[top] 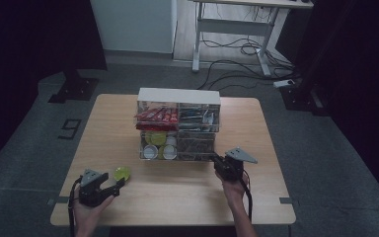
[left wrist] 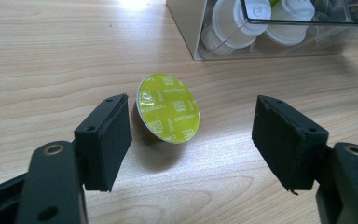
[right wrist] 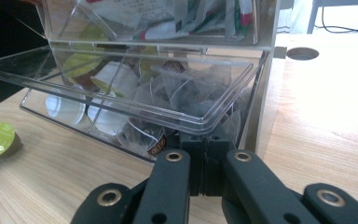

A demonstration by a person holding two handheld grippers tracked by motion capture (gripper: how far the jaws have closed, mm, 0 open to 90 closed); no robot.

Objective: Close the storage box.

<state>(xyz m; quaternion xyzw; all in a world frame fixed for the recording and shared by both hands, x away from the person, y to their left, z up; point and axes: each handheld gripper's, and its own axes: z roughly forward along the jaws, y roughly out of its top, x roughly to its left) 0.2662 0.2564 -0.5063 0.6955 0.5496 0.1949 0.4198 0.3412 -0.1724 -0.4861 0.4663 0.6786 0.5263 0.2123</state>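
High view was dim and soft, w/ dark surrounds left and right, only the wooden table [top: 177, 192] and a pale floor strip at the back reasonably lit. Left gripper view was bright and sharp: glare at the top edge, sheen on the green capsule [left wrist: 168, 108] lid, a soft shadow beneath it toward the camera, so light prob. came from above/ahead. Right gripper view was blown out at the right on the tabletop, reflections streaked the clear drawer [right wrist: 135, 100], dark at far left, and near jaws were slightly out of focus.
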